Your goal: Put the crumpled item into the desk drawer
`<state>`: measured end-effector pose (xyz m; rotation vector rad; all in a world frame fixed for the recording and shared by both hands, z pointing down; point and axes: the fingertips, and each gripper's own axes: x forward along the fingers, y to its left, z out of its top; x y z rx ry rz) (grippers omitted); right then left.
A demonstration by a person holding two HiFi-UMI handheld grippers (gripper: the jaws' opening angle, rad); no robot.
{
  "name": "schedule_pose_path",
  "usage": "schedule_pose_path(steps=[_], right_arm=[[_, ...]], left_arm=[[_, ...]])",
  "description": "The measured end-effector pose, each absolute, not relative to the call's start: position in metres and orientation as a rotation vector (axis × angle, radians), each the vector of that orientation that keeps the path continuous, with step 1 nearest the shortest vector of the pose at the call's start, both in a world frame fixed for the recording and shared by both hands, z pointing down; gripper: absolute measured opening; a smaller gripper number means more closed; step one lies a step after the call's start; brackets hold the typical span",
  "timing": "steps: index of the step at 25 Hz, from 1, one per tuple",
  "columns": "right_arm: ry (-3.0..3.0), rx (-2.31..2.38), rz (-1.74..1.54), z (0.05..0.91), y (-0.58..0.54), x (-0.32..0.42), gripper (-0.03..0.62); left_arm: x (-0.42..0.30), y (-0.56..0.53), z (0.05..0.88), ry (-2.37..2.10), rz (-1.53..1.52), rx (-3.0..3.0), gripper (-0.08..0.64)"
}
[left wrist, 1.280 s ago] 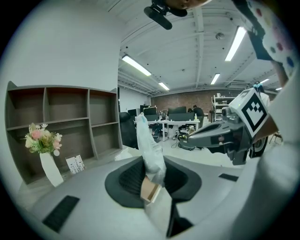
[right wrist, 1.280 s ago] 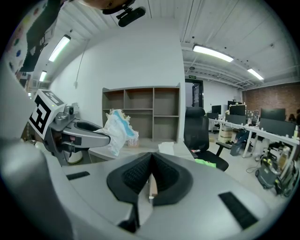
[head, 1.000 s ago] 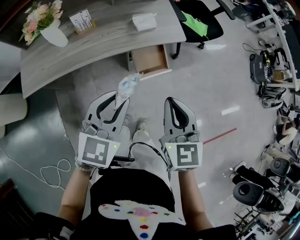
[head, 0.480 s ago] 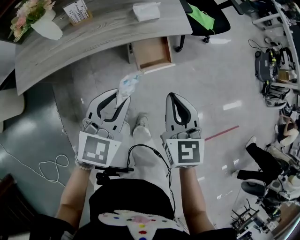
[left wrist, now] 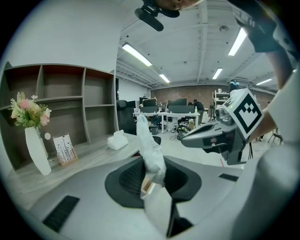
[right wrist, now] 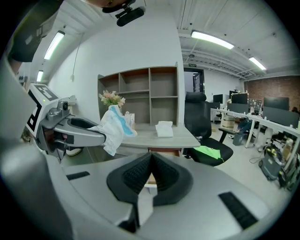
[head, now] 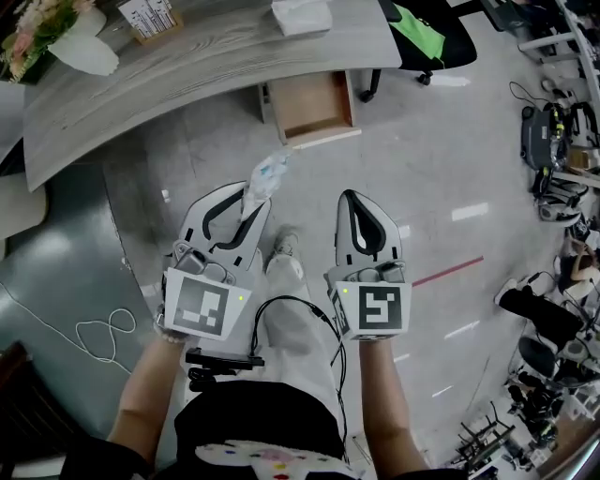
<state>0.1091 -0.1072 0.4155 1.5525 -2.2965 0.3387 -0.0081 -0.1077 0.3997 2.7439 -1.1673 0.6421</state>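
The crumpled item [head: 265,175], a white wad with blue marks, sticks out past the tips of my left gripper [head: 247,194], which is shut on it. In the left gripper view the wad [left wrist: 149,143] stands up between the dark pads. My right gripper [head: 357,199] hangs beside it, shut and with nothing in it; its pads [right wrist: 136,174] meet at the tip. The wooden desk drawer [head: 314,105] is pulled out under the grey desk [head: 187,66], on the far side of both grippers. From the right gripper view the wad [right wrist: 112,125] shows at the left.
On the desk stand a white flower vase [head: 80,52], a card holder [head: 150,17] and a tissue box [head: 302,14]. A black chair with a green cloth [head: 417,33] is right of the drawer. A white cable [head: 94,333] lies on the floor at the left. The person's shoe [head: 284,246] is between the grippers.
Both grippers have sunk a little, side by side, and the left still holds the wad. In the head view the desk and drawer have slid up and to the right.
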Motion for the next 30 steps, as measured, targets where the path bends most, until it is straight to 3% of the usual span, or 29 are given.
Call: schedule_pose_path(steps=[30], right_arm=[[-2.222, 1.539, 0.381, 0.500, -0.152, 0.118, 0.005]], left_arm=[[0.025, -0.180, 0.513, -1.086, 0.621, 2.691, 0.094]])
